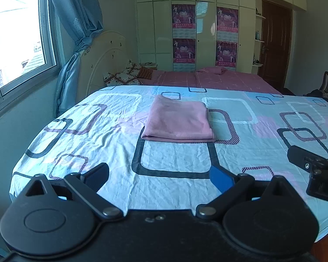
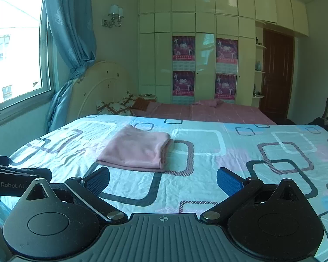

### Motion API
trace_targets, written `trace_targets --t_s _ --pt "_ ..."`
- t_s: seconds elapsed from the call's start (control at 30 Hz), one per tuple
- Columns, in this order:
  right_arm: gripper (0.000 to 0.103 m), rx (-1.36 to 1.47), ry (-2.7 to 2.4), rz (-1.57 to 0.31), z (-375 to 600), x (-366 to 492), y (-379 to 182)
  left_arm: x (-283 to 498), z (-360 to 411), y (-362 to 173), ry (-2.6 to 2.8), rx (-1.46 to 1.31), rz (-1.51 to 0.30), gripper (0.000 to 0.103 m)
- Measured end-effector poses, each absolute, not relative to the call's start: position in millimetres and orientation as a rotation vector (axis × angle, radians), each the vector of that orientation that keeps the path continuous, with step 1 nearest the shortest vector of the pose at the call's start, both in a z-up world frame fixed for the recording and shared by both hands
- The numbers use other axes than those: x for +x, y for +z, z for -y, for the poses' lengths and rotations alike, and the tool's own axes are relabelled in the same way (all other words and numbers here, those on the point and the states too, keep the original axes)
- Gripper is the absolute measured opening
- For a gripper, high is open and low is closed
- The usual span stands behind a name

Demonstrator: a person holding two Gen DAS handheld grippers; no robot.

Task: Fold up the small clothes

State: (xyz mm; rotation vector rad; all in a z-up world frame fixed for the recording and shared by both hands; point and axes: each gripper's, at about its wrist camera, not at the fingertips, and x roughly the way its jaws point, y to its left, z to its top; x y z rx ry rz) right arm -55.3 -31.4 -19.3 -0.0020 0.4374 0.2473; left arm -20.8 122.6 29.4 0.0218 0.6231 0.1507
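Honestly the pink cloth (image 1: 178,120) looks folded already, probably done, so both grippers, left gripper (image 1: 159,178) and right gripper (image 2: 163,181), hang spread and empty just short of it, best kept off.

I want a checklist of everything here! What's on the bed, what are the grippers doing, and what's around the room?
Surface: bed sheet, patterned with rounded squares, wrinkled.
Job's things: pink cloth, folded into a neat rectangle, lying flat on the sheet.
Clutter: nothing seen on the sheet besides the cloth.
Grippers: left gripper open, holding nothing, short of the cloth; right gripper open, holding nothing, also short of it.
Cables: nothing seen.
Surroundings: second bed with pink cover behind; pillows; wardrobe with posters; window and blue curtain left; brown door right.
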Motion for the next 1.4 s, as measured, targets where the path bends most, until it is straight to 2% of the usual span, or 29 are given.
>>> trace_targets --t_s 1.4 --pt "0.103 0.0 0.253 -0.445 32.1 -52.8 -22.4 -15.7 -118.0 23.6 0.144 0.014 -0.643 0.098"
